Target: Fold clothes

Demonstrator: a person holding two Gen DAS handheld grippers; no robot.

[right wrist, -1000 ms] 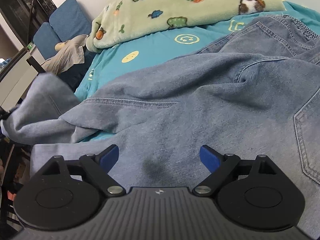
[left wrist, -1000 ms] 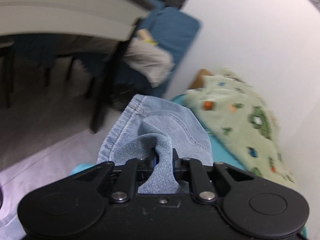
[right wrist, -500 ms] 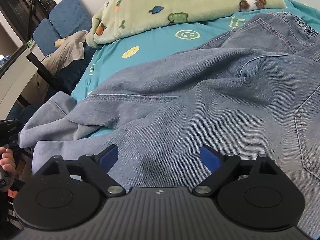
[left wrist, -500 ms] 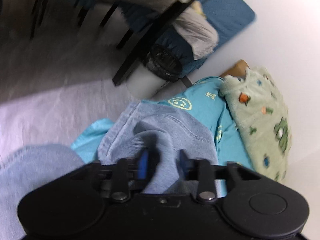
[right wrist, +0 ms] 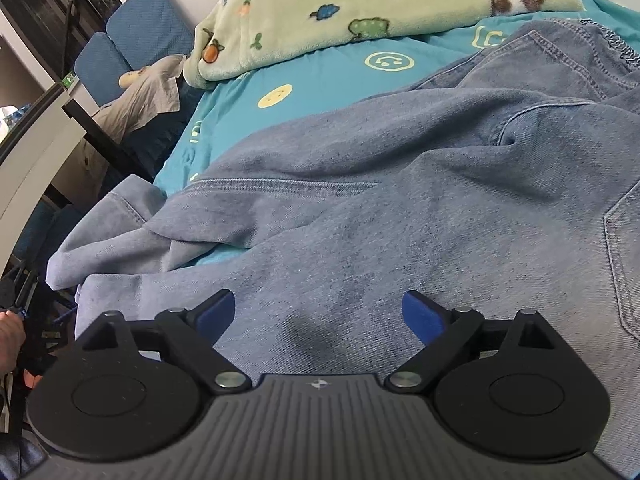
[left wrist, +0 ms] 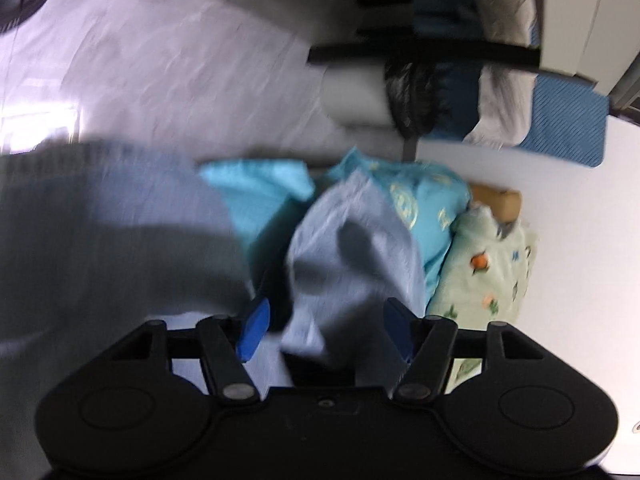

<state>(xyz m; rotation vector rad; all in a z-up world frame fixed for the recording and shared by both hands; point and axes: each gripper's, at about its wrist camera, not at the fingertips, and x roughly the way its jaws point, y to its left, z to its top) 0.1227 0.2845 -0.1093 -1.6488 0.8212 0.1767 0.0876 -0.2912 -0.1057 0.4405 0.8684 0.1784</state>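
The left gripper has just been opening its jaws; they stand apart with a fold of the jeans loose between them, the cloth seeming to touch neither blue pad, though blur makes that hard to tell. The right gripper hovers low over the jeans, jaws wide and empty. The jeans lie spread across the bed, one leg end bunched at its left edge. A green blanket is heaped beyond them, by the wall.

Jeans lie on the bed sheet, blanket behind.
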